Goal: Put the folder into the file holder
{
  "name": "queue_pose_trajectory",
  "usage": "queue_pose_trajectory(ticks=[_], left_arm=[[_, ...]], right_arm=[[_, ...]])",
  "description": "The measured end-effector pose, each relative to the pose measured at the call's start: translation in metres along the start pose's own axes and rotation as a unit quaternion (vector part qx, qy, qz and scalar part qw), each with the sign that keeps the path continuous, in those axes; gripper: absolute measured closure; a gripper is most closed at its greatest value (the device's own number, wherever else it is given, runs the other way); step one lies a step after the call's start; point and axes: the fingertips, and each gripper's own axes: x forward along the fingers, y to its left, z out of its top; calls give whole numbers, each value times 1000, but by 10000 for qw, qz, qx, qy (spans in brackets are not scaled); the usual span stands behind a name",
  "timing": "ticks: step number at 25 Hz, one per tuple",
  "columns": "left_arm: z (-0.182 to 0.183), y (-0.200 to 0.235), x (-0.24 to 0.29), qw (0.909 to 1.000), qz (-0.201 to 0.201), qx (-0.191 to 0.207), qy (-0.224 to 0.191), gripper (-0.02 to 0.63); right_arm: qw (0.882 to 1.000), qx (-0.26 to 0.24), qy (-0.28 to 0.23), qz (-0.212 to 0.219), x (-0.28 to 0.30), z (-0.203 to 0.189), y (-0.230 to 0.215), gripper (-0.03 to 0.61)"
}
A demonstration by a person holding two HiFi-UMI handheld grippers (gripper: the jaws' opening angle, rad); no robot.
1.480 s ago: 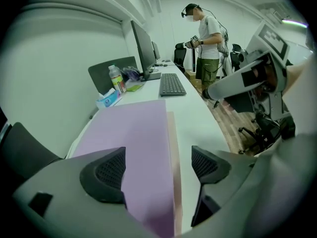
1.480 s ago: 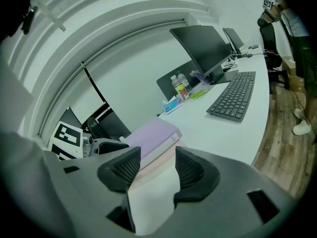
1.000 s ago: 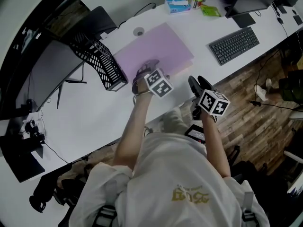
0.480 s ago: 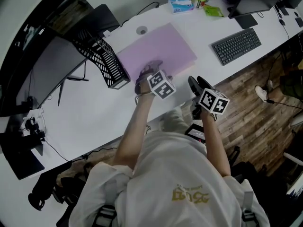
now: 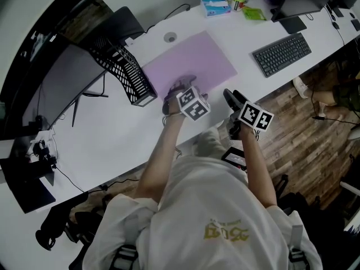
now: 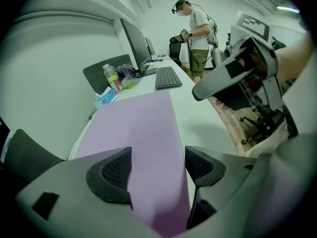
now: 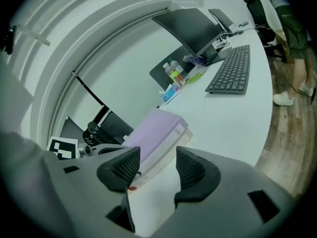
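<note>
Purple folder (image 5: 188, 61) lay flat on the white desk (image 5: 112, 134), just beside the black mesh file holder (image 5: 126, 72), unmoved since a second earlier. Left tongs (image 5: 179, 88) stayed over its near edge, jaws spread, gripping nothing. Right tongs (image 5: 233, 98), off the desk's edge, had just widened slightly, empty.

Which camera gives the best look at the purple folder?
The head view: nearly the whole folder shows from above, flat on the desk. The left gripper view shows it foreshortened, stretching away; the right gripper view shows just a corner, edge-on.
</note>
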Motion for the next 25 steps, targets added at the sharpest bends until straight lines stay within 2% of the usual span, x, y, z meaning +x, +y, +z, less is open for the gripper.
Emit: queue_pose_trajectory(ticks=[5,17,25], left_arm=[[0,-7,-3,10000,-86,39,-13,265],[-2,-18,-9,9996,-226,82,-133,267],[-1,-20,-10,9993,-291,36,-219,267]], right_arm=[[9990,432,-2,128,10,-3,-5,344],[9950,967,21,258,30,-10,-11,316],[9877,1499,-128,430,45,-14,-16,302]])
